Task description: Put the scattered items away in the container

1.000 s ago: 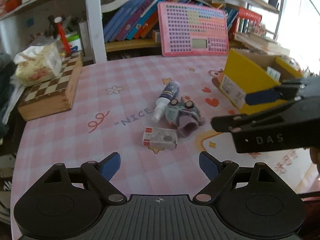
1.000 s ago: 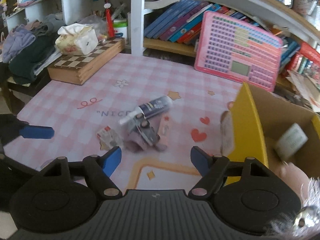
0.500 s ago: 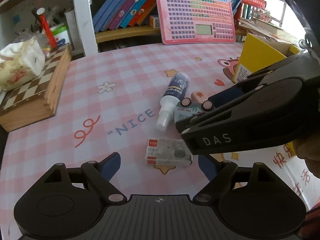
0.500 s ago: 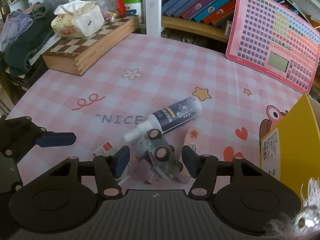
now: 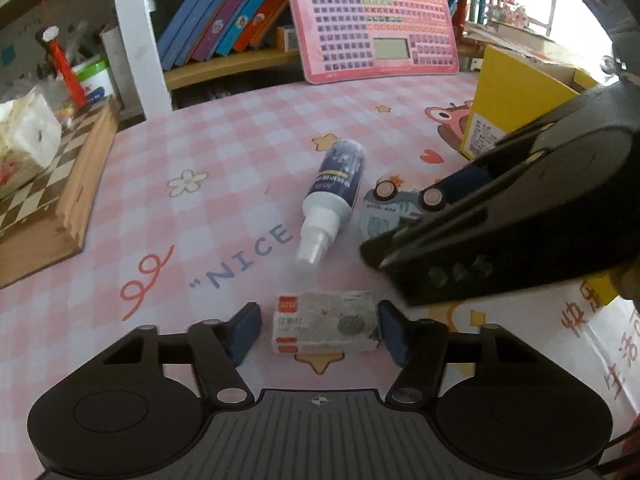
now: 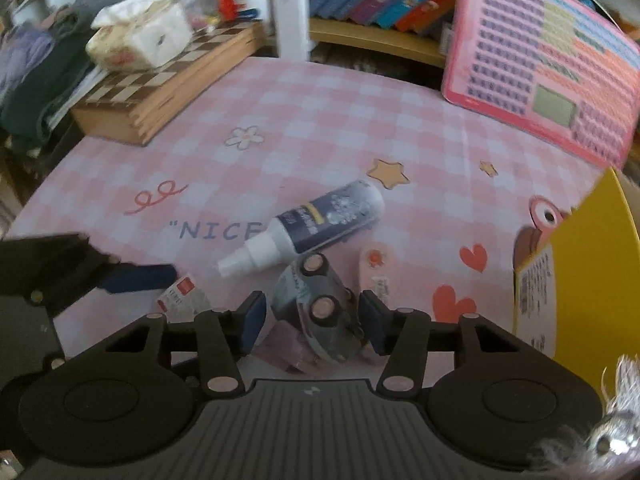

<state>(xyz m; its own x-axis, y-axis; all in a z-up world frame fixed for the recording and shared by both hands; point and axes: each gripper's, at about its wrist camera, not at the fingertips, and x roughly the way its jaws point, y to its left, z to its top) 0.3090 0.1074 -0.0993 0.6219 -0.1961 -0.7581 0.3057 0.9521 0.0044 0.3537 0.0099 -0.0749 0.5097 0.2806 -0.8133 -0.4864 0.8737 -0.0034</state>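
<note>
- The small flat white-and-grey cardboard box with red corners [image 5: 325, 327] lies at lower centre of the left wrist view, between the blue pads of the left gripper [image 5: 320, 330], its long axis crossing the gap
- Left jaws spread, pads beside the box ends (contact unclear)
- The right gripper [image 6: 312, 318] straddles the grey-green toy car with pink wheels [image 6: 316, 308] lying on its side; jaws released
- The yellow cardboard container [image 6: 580, 276] sits at right edge, near both
- A white-and-navy spray bottle [image 6: 308, 232] lies slantwise above the car

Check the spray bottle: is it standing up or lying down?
Lying down. The spray bottle rests on its side on the pink mat, white nozzle toward the cameras, beside the toy car, outside the yellow box.
</note>
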